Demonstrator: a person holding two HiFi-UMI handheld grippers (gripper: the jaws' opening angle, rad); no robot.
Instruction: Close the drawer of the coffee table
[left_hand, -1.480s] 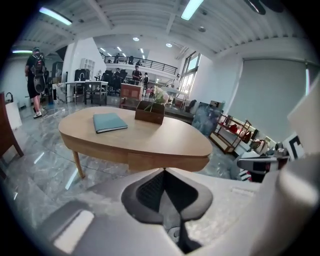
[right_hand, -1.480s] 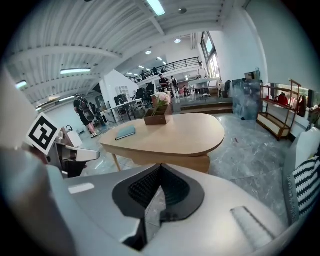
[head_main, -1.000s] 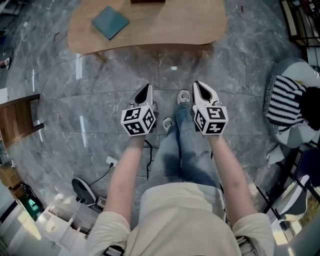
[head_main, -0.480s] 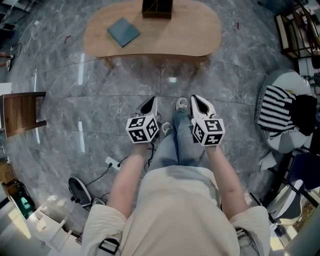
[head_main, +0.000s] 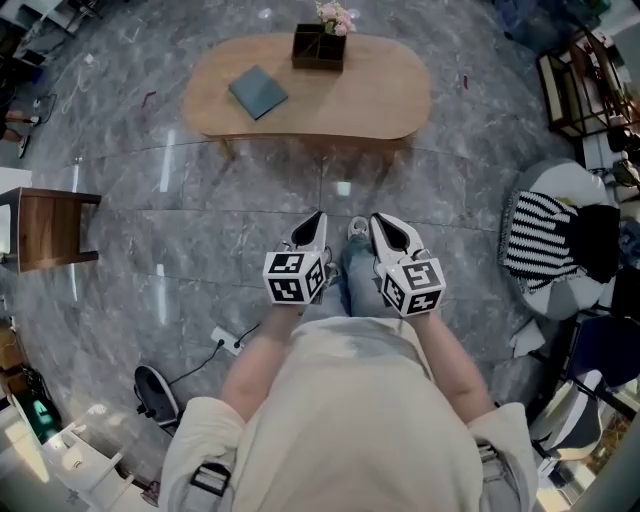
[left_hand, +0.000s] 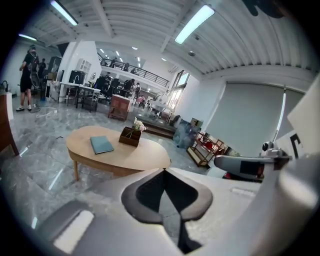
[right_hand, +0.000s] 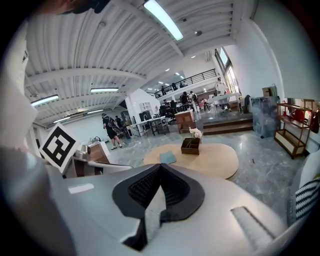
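Drawer nowhere juts from the counter (head_main: 375, 95), so closing looks done; left claw (head_main: 319, 217) and right claw (head_main: 379, 220) hang clenched, empty, well apart from it.

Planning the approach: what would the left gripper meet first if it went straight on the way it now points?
Likely the coffee table, around its near edge; only bare floor lies between it and the left gripper. Depth is unclear, so it might strike the floor just short of the table instead.

The coffee table (head_main: 380, 95) drawer cannot be made out.
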